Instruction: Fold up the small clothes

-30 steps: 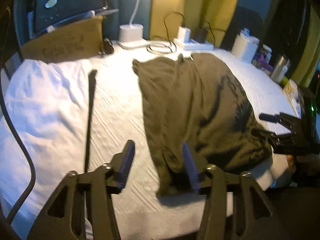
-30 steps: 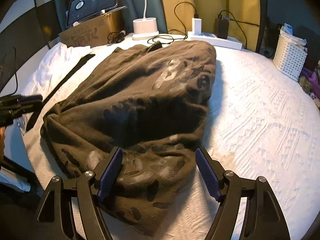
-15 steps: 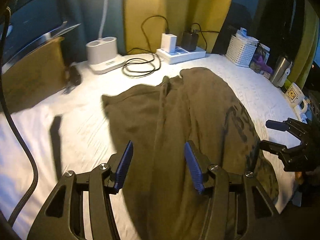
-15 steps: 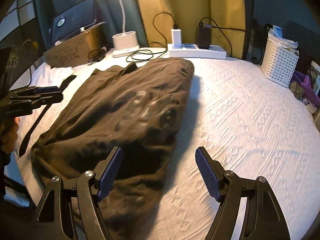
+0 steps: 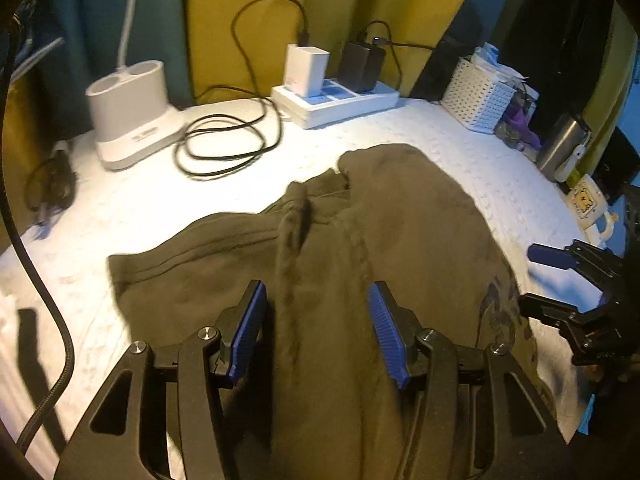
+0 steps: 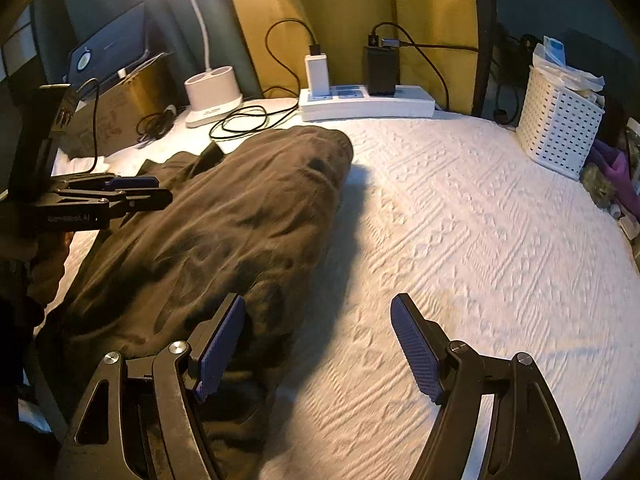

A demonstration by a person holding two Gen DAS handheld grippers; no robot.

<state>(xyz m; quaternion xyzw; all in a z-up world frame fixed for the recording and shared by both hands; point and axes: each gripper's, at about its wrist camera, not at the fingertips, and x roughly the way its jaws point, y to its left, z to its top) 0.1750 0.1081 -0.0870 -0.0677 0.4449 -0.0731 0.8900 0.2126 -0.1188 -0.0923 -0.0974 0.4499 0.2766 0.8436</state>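
Note:
A dark olive-brown garment [image 5: 360, 240] with a faded print lies loosely bunched on the white textured bed cover [image 6: 480, 220]. My left gripper [image 5: 316, 320] hovers over its middle, jaws open, with a raised fold of cloth below the gap and no pad pressing on it. In the right wrist view the garment [image 6: 240, 220] fills the left half. My right gripper [image 6: 316, 320] stands open over the garment's right edge, one finger above cloth, the other above bare cover. Each gripper shows in the other's view: right gripper [image 5: 530, 278], left gripper [image 6: 160, 189].
Along the far edge stand a white lamp base [image 5: 132, 120], a coiled black cable [image 5: 228, 144] and a power strip with chargers [image 5: 336, 100]. A white perforated basket [image 5: 480, 100], metal flask [image 5: 564, 148] and mug [image 5: 588, 208] sit at right. A cardboard box [image 6: 120, 108] is at back left.
My left gripper has swept right, from the garment's near left edge to over its middle. My right gripper has shifted right, off the print to the garment's right edge. Both jaws unchanged.

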